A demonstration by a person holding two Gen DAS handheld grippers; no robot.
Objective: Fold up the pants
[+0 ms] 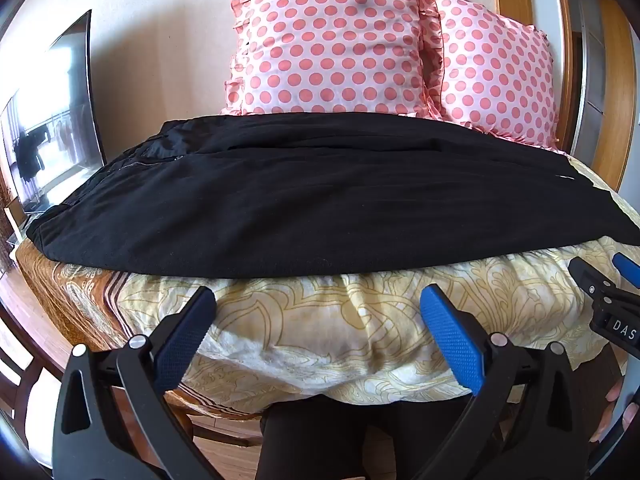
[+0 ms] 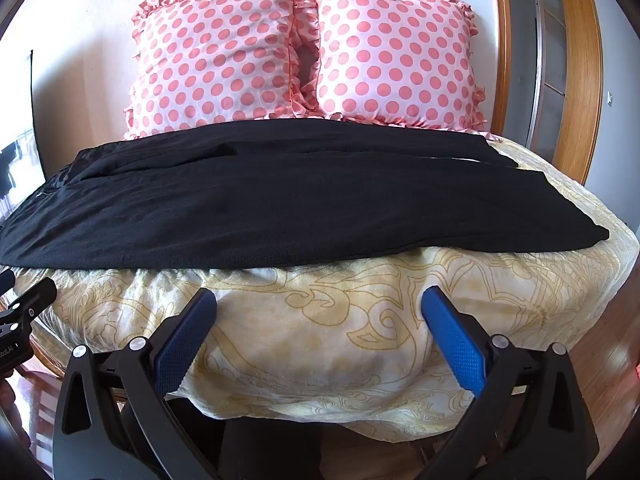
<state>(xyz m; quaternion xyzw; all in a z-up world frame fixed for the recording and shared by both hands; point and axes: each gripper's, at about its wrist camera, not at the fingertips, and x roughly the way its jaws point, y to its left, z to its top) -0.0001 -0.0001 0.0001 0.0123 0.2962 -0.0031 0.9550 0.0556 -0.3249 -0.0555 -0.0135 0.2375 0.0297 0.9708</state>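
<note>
Both wrist views low at bed [image 1: 320, 340] edge, facing pillows [image 2: 304, 52]; left view further left.

A bedroom in a private home: a bed [image 2: 320, 320] dressed in a cream bedspread with gold scrollwork carries 2 frilled pink polka-dot pillows [image 2: 224, 56] propped against a pale wall. A flat-screen television [image 1: 52, 120] stands to one side, a wood-framed doorway [image 2: 560, 60] opens on the other, and wooden flooring [image 2: 624, 360] shows beside the bed.
</note>
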